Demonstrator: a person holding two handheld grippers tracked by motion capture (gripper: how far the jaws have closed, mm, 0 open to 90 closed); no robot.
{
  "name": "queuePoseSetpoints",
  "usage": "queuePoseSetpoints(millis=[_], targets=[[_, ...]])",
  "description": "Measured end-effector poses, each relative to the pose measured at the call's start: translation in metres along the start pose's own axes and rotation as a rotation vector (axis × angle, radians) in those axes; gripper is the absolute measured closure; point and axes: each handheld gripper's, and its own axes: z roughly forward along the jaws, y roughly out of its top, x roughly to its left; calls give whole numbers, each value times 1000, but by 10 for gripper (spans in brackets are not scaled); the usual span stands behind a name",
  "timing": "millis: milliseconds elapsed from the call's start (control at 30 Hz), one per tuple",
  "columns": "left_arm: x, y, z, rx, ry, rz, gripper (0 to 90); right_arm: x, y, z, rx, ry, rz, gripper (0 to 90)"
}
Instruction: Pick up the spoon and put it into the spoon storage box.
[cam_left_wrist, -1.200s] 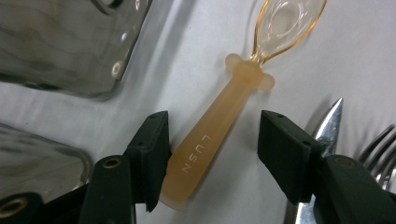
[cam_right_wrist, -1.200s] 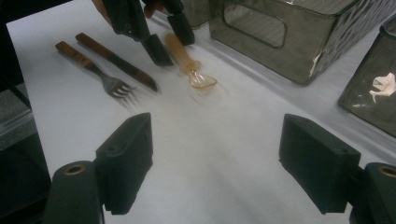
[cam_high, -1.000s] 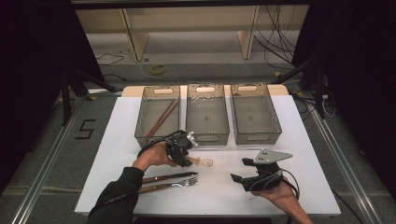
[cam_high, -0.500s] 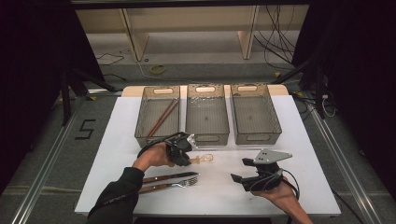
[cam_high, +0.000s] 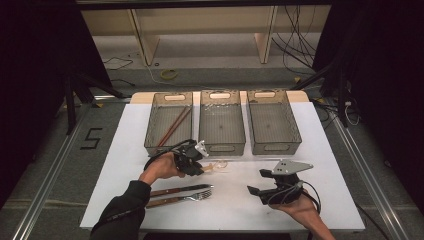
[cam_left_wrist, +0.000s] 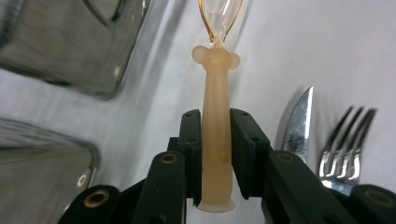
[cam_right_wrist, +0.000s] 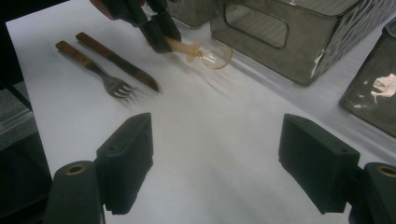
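A small spoon (cam_left_wrist: 215, 70) with a frosted peach handle and a clear bowl lies on the white table (cam_high: 240, 210), just in front of the bins. My left gripper (cam_left_wrist: 215, 116) is shut on its handle; the jaws have just been closing, and both pads now press on the handle. In the high view the left gripper (cam_high: 202, 167) points right, with the spoon (cam_high: 217, 165) sticking out past it. The right gripper view shows the same spoon (cam_right_wrist: 205, 53). My right gripper (cam_high: 257, 182) rests at the table's front right, open, with bare table between its jaws (cam_right_wrist: 217, 140).
A wooden-handled knife (cam_high: 182, 189) and fork (cam_high: 185, 199) lie side by side near the front edge, under my left forearm. Three smoky plastic bins stand in a row behind: the left bin (cam_high: 150, 135) holds chopsticks (cam_high: 172, 127), beside the middle bin (cam_high: 222, 147) and the right bin (cam_high: 277, 146).
The left gripper's jaws have closed onto the spoon's handle while the hand shifted only slightly. The right gripper has kept still.
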Motion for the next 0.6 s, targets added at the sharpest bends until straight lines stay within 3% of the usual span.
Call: queuePoseSetpoints(millis=[200,533,600], targets=[[-2,2,-11,-63,-3,-23,747,0,0,-1,-7,-4,0,271],[2,7,-29,-187,1,-129,746,0,0,-2,-21,-10,2,270],[2,9,-31,-199,10,-135,746,0,1,-2,-20,-10,1,270]])
